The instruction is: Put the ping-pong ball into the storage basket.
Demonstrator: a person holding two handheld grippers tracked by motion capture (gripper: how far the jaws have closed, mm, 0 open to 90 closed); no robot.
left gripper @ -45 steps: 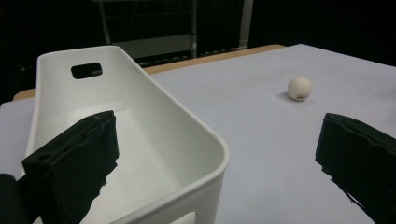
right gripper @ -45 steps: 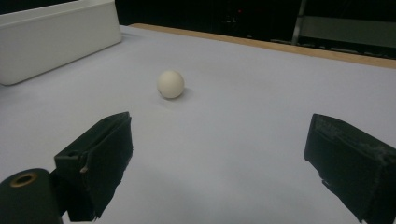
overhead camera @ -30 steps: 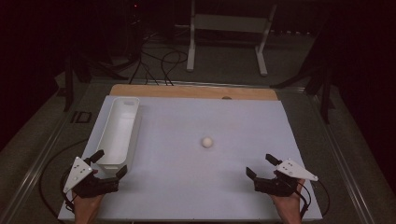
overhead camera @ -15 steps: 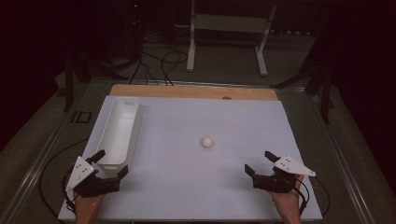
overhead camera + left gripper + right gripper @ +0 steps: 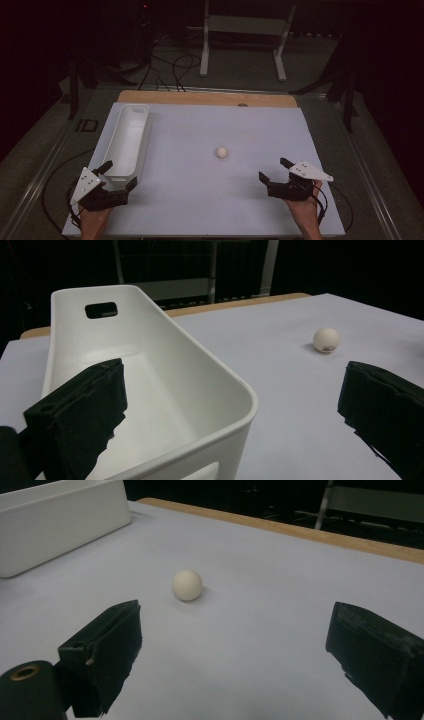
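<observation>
Here the white ball (image 5: 222, 152) lies alone mid-desk (image 5: 200, 200) — well apart from both tongs. Left tongs (image 5: 118, 176) gape wide at the white bin's (image 5: 125, 142) near end; right tongs (image 5: 274, 170) gape wide, empty.

1. I am working in what looks like a lab or recording studio: the surroundings beyond the table (image 5: 200, 200) are dark.
2. Loose cables (image 5: 170, 65) trail over the floor behind it.
3. A white metal stand (image 5: 245, 30) rises at the back.
</observation>
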